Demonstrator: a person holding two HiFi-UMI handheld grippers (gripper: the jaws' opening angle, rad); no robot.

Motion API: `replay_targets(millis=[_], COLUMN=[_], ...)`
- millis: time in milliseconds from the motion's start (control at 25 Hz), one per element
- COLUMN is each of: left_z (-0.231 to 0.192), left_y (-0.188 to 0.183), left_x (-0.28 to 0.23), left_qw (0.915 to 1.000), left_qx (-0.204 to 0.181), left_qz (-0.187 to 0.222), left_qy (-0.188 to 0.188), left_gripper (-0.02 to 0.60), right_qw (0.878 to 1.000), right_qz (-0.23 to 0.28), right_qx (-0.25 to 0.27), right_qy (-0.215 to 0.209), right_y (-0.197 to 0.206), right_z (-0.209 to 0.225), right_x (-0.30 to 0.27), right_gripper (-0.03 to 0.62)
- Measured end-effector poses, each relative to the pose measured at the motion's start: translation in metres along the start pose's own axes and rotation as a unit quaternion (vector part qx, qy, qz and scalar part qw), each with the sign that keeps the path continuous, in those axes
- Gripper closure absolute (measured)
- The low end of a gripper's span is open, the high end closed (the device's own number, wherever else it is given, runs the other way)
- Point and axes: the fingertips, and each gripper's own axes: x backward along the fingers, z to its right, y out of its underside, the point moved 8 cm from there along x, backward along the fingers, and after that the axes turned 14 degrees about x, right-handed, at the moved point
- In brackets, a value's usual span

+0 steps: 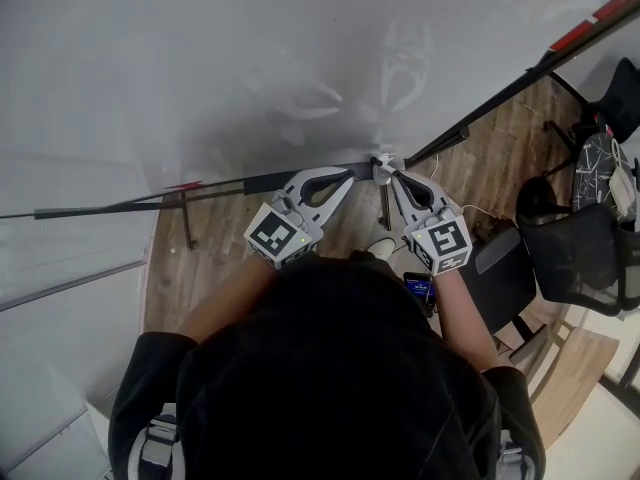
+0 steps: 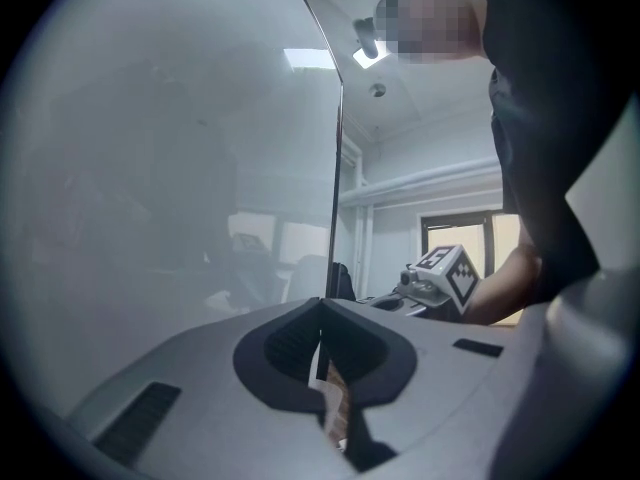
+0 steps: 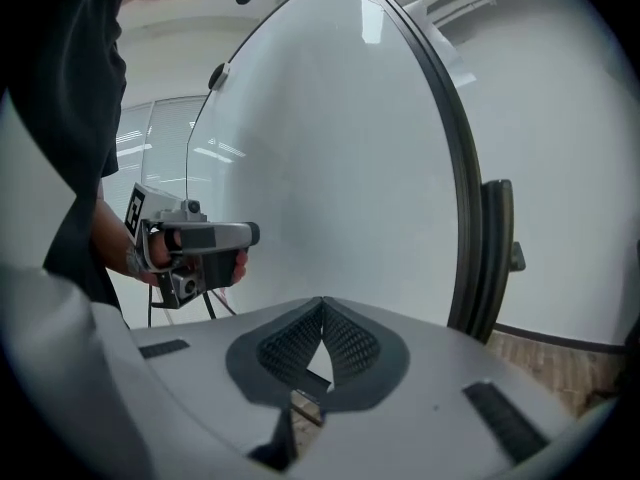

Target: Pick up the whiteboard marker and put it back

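I stand at a large whiteboard (image 1: 250, 58) with a dark ledge (image 1: 240, 182) along its lower edge. A small red thing (image 1: 185, 184), perhaps a marker, lies on the ledge at the left; I cannot tell for sure. My left gripper (image 1: 352, 175) and right gripper (image 1: 386, 175) point at the ledge's middle, tips close together. In the left gripper view the left gripper (image 2: 320, 303) has its jaws together with nothing between them. The right gripper (image 3: 322, 301) is likewise shut and empty. Each gripper view shows the other gripper beside it.
Black office chairs (image 1: 575, 253) stand at the right on the wooden floor (image 1: 490, 168). A light wooden surface (image 1: 575, 368) is at the lower right. The whiteboard's stand leg (image 1: 187, 223) reaches toward me at the left.
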Motion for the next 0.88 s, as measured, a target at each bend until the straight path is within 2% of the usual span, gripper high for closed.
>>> replay_targets(millis=[240, 680, 880], left_z=[-0.009, 0.004, 0.009], left_y=[0.014, 0.02, 0.025], left_x=[-0.009, -0.01, -0.011], left_qw=[0.9991, 0.9949, 0.9931], left_qx=[0.007, 0.018, 0.021], left_qz=[0.006, 0.026, 0.031], left_qy=[-0.04, -0.095, -0.111], left_gripper=[0.577, 0.578, 0.578], right_qw=[0.999, 0.993, 0.986], right_qz=[-0.018, -0.06, -0.09], right_qx=[0.012, 0.068, 0.088], right_qy=[-0.032, -0.081, -0.111], right_y=[0.023, 0.041, 0.054], right_z=[0.013, 0.021, 0.017], right_x=[-0.016, -0.039, -0.051], right_gripper=[0.592, 0.588, 0.551])
